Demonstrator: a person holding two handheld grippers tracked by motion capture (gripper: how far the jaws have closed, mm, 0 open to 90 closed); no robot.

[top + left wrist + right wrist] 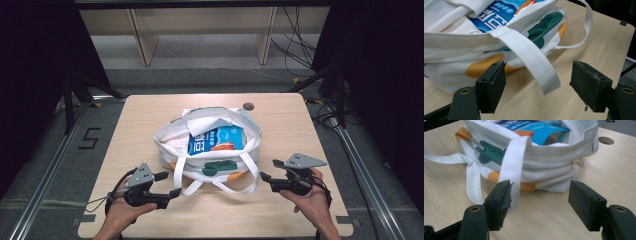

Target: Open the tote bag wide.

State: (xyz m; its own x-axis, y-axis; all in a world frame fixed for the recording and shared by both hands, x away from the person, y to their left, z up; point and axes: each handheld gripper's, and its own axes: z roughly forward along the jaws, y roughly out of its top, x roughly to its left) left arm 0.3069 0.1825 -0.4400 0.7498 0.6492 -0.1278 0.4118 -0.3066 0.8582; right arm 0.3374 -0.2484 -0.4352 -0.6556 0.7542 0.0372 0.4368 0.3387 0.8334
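A white tote bag [170,142] with green and orange print lies open in the middle of the table, and a blue snack packet [217,139] shows inside it. Its two handle straps [220,186] loop onto the table toward me. My left gripper [170,184] is open at the bag's near left corner. In the left gripper view, one strap [534,62] hangs between the spread jaws of this gripper [539,80], untouched. My right gripper [269,170] is open at the bag's near right corner. In the right gripper view, a strap [511,167] runs beside the left jaw of this gripper [540,195].
The wooden table [300,130] has a round cable hole [248,106] just behind the bag. Beyond the far edge stand a wooden shelf frame [145,40] and loose cables [295,50]. Metal rails [50,165] run along both sides.
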